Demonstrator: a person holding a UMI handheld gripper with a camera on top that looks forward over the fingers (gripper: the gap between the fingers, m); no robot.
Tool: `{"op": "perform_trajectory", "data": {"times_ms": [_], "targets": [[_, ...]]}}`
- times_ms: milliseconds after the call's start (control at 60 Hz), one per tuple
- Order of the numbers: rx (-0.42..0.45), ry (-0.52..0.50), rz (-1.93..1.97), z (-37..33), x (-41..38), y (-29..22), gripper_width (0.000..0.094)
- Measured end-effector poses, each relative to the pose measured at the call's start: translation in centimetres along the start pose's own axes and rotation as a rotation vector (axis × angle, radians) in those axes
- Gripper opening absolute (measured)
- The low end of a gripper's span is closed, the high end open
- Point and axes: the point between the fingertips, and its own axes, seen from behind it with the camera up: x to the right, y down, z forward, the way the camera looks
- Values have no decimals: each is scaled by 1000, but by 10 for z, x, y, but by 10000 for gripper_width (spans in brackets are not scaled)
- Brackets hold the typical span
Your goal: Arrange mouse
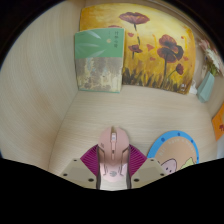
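Gripping what looks like a pink mouse (pixel 112 160), gripper (pixel 113 178) fingers narrowed on its sides.

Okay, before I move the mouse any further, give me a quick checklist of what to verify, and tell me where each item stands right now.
1. Mouse sits between the fingers: ok.
2. Both pads press on the mouse's sides: ok, no gap shows, so the gripper looks shut on it.
3. Mouse centred and pointing straight ahead along the fingers: ok.
4. Mouse lifted off the table: cannot tell.
5. Table just ahead of the mouse is free: ok.
6. Blue-rimmed mat beside the fingers is clear of the mouse: ok, it lies off to one side.
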Motion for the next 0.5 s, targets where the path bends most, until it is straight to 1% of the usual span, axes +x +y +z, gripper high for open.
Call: {"op": "perform_trajectory", "data": {"times_ms": [100, 217, 250, 350, 433, 500], "targets": [[-10, -24, -17, -18, -3, -14, 346], [134, -41, -9, -81, 9, -89, 346], [192, -32, -16, -101, 20, -112, 346], [319, 16, -27, -166, 58, -173, 347], [408, 43, -15, -206, 95, -196, 346], [424, 62, 5, -222, 127, -196, 344]]}}
